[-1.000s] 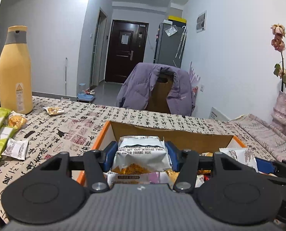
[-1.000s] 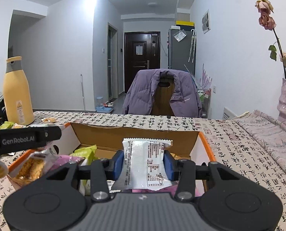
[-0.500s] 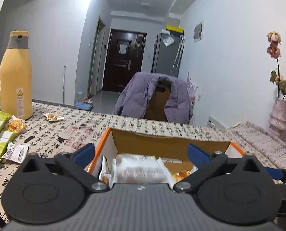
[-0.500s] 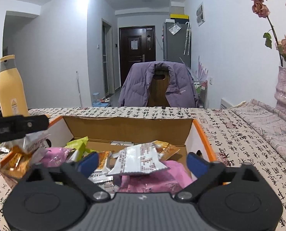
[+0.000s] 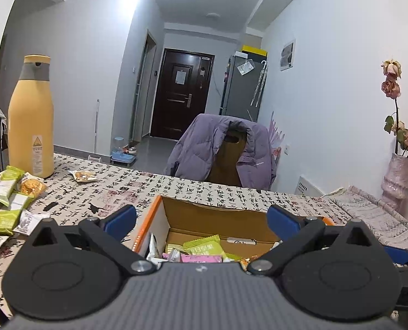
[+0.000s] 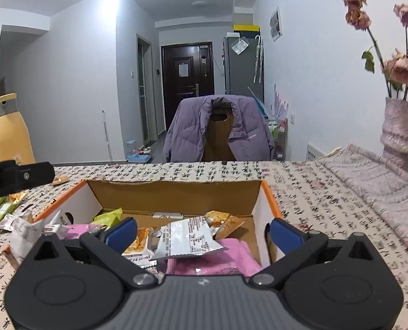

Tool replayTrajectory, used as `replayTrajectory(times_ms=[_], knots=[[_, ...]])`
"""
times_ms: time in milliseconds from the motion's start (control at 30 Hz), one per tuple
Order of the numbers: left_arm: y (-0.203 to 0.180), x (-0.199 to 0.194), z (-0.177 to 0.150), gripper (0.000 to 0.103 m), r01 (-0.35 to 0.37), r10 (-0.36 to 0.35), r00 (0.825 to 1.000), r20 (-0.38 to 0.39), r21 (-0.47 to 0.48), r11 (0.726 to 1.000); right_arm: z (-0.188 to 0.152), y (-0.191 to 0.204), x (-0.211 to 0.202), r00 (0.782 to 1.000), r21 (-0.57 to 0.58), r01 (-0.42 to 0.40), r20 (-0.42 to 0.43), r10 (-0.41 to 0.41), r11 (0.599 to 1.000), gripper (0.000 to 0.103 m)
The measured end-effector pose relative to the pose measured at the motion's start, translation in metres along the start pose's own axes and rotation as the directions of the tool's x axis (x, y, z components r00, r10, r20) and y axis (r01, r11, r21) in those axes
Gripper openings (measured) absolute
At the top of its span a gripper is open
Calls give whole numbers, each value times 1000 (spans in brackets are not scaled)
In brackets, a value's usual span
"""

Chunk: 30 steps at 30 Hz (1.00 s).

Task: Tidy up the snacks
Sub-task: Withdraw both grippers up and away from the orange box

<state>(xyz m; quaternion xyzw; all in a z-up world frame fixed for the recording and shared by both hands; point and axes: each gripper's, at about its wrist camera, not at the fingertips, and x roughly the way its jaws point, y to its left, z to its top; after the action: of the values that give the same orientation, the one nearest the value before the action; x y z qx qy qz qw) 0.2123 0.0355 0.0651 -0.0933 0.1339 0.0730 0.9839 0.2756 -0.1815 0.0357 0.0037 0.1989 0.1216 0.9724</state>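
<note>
An open cardboard box with orange edges sits on the table and holds several snack packets; it also shows in the right wrist view. My left gripper is open and empty above the box's near side. My right gripper is open and empty over the box. A silver packet lies on top of a pink packet just below it. A green packet lies in the box. Loose snack packets lie on the table at the left.
A tall yellow bottle stands at the table's far left. One small packet lies alone beyond the box. A chair with a purple jacket stands behind the table. A vase of dried roses stands at the right.
Both grippers opened and let go of their silver packets, which dropped into the box. Both grippers have since lifted a little above the box.
</note>
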Motion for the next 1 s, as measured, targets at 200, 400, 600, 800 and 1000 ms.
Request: replayTrajectory(times_ms=[200,400,600,800,1000], knots=[[4,-26,0,103,-8,8,1000,-6,19,1000,-6,-1,-29,1000,-11,-4,-5,4,1000,103],[10,-66,-12,103,14,-13,1000,-14,51,999,-24,-4,-69,1000,-20,-15,-18,14,1000,103],[10,-117,-39,103,56,-52,998,-31,110,992,-49,-6,-114,999,-36,-20,-27,20,999,103],[13,-158,-67,103,80,-69,995,-75,141,987,-78,-8,-155,998,-47,-42,-50,40,998,103],[16,-182,-89,103,100,-84,989,-122,134,986,-102,-10,-181,995,-32,-62,-83,59,998,103]])
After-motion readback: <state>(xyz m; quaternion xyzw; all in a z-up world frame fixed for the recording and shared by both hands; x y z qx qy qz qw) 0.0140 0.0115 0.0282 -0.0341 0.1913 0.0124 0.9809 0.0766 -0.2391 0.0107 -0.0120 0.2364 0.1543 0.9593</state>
